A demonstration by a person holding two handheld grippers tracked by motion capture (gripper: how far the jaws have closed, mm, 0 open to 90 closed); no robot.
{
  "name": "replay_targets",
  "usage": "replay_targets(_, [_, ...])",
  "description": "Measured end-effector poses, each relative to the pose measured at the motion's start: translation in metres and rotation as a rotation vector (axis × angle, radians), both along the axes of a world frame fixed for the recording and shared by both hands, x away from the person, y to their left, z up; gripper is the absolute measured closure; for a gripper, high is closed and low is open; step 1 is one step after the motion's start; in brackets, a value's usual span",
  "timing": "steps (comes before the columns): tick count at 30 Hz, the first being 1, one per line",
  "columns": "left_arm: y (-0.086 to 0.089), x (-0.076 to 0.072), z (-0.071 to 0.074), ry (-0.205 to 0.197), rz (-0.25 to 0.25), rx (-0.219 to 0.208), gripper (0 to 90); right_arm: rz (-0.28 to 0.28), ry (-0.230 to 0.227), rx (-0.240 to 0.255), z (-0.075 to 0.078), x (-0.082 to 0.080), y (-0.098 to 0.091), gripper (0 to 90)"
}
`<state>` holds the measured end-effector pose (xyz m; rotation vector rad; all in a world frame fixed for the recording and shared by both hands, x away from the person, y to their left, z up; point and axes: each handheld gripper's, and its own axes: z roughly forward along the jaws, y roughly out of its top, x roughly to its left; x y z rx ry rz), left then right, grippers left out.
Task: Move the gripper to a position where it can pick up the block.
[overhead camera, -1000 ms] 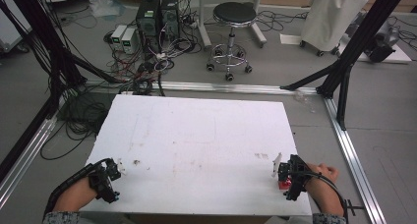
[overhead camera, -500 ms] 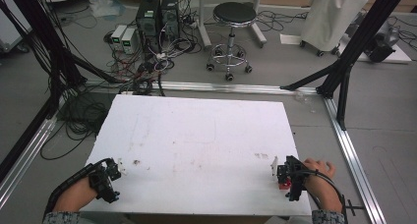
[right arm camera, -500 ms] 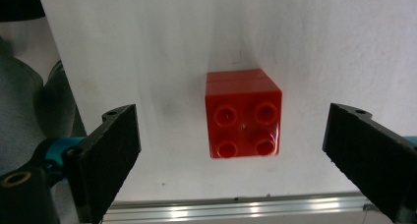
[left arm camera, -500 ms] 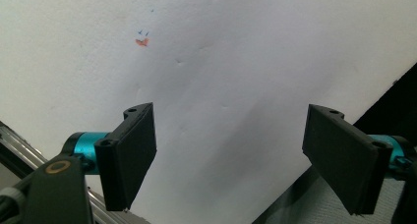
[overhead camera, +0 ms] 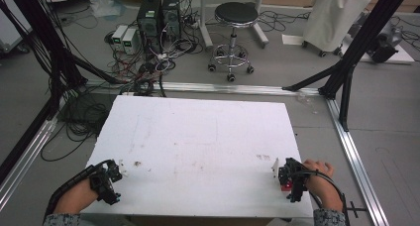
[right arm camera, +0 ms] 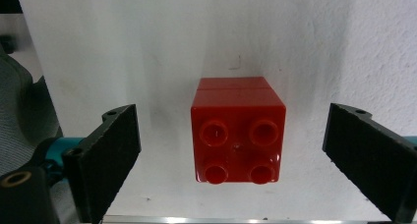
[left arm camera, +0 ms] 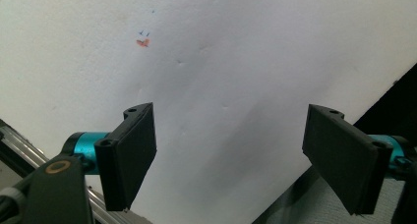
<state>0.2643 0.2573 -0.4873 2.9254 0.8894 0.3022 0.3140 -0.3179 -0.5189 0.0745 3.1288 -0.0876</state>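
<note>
Red brick (right arm camera: 238, 129) sits studs-up on tabletop (overhead camera: 198, 137), centred between our right gripper (right arm camera: 231, 155) wide jaws; left gripper (left arm camera: 246, 160) jaws wide, empty.

My white table (overhead camera: 198, 151) carries one red brick (right arm camera: 238, 129), studs up, at about five o'clock near the front edge; small brownish marks (overhead camera: 137, 163) sit at eight o'clock.

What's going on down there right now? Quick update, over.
Left gripper open over bare white table. Right gripper open, red block sitting between its jaws, untouched. Nothing in the way. Over.
</note>
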Motion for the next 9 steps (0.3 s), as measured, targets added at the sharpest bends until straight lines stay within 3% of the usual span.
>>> replay_targets(9, [0.0003,0.0001,0.0009,-0.002,-0.002,0.004,20.8,-0.001,-0.005,0.012,0.002,-0.0003,0.0009,6.6])
